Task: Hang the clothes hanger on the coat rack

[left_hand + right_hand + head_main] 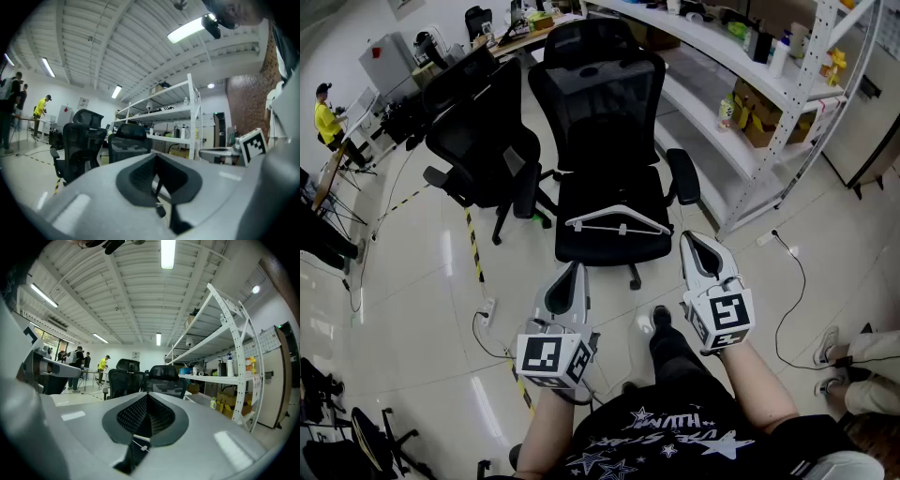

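A white clothes hanger lies flat on the seat of a black office chair, its hook toward the backrest. My left gripper is held level just short of the seat's near left corner, jaws together and empty. My right gripper is level beside the seat's right edge, shut with nothing in it. In the left gripper view the left gripper points at the chair back. The right gripper faces the same chairs in its own view. No coat rack shows in any view.
A second black chair stands at the left behind the first. White metal shelving runs along the right, with a black cable on the floor before it. Yellow-black tape crosses the floor. A person's legs are at the right edge.
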The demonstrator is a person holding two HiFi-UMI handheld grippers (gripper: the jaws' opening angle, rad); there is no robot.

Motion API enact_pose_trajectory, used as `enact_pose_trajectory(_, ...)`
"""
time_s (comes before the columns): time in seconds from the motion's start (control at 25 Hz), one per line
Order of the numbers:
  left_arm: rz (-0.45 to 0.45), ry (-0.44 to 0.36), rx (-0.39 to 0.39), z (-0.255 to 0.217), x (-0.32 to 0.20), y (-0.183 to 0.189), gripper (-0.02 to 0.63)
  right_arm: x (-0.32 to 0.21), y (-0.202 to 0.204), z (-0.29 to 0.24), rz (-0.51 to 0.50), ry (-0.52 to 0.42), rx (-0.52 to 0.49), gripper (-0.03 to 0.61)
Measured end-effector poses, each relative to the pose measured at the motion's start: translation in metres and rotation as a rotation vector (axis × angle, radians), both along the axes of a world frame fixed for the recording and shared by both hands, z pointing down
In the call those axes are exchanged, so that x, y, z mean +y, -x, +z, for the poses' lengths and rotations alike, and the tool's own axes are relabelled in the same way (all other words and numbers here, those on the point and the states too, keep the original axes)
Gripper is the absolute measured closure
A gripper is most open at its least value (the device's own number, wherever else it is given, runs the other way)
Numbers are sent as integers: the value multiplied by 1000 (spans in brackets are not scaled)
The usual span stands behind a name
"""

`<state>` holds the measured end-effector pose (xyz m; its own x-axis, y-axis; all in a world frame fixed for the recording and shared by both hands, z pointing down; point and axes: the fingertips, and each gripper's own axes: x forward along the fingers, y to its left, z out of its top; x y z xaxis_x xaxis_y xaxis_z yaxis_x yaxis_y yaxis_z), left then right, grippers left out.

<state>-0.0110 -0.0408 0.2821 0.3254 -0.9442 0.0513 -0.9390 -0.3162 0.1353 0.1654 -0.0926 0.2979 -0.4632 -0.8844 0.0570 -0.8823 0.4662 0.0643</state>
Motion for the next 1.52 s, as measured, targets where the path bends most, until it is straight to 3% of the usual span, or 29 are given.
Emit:
enact_pose_trajectory(0.24, -6, 21, 38, 13, -75, -8, 609, -94, -3, 28, -57, 30, 20, 572)
enact_pose_trajectory(0.52, -78, 84, -4, 44, -149, -7, 609, -176, 3, 65, -170, 98, 32, 572)
enact_pose_trajectory(0.68, -87, 90, -29, 54, -191, -13, 609, -210, 1, 75, -203, 69, 25, 572)
enact_pose_trajectory(0.84, -61, 102, -74, 68, -223, -14, 609, -233, 3, 95, -186, 109, 26, 572)
enact_pose_trajectory(0.96, -53, 116, -65, 86, -245, -9, 609, -248, 6, 121, -159, 169, 35, 572)
enact_pose_trajectory(1.2, 31, 218, -51, 156, -279, -4, 609, -279, 17, 171, -111, 219, 68, 572)
enact_pose_trajectory(1.52, 97, 432, -7, 272, -306, 0, 609, -305, 34, 264, -84, 393, 109, 572)
